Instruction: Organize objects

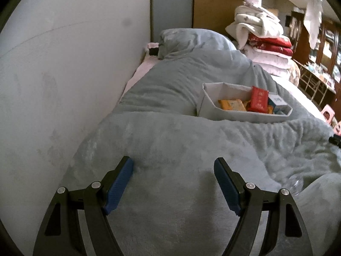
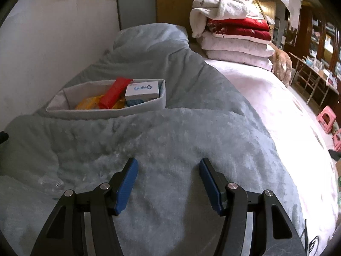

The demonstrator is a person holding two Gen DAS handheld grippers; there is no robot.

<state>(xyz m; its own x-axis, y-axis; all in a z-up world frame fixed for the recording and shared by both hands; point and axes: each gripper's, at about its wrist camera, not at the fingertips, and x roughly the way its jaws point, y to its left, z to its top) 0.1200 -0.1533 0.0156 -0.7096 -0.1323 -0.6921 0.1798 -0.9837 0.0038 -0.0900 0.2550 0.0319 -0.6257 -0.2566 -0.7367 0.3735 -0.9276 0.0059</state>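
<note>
Both tools (image 1: 173,166) (image 2: 168,167) empty, gaping; box (image 2: 138,107) beyond.

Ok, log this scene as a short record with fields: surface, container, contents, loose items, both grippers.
surface: grey fleece blanket on a bed
container: grey fabric bin, standing on the blanket
contents: red packet, white box with blue print, orange packets
loose item: clear plastic bottle lying on the blanket
left gripper: open, nothing between the jaws
right gripper: open, nothing between the jaws
</note>
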